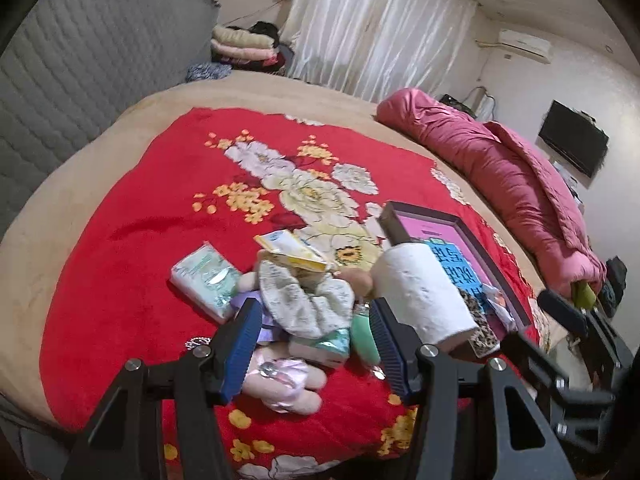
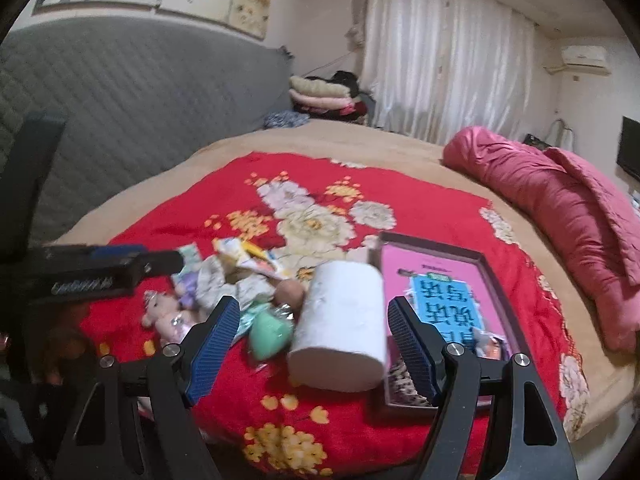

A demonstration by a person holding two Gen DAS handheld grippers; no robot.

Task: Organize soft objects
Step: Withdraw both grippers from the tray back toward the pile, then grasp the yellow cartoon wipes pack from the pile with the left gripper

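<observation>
A heap of soft things lies on the red flowered blanket (image 1: 132,240): a white paper roll (image 1: 420,292) (image 2: 340,320), a pale floral cloth (image 1: 304,304), a pink plush toy (image 1: 280,380) (image 2: 164,320), a mint green piece (image 1: 362,336) (image 2: 270,332), a tissue pack (image 1: 204,280) and a yellow-white packet (image 1: 292,252). My left gripper (image 1: 314,344) is open and empty just above the heap. My right gripper (image 2: 312,340) is open and empty, its jaws either side of the paper roll, apart from it.
A shallow dark-framed tray (image 2: 508,320) with a pink and blue sheet lies right of the heap. A rolled pink quilt (image 2: 560,220) lies along the bed's right side. A grey padded headboard (image 2: 140,96) and folded bedding (image 2: 320,96) are behind.
</observation>
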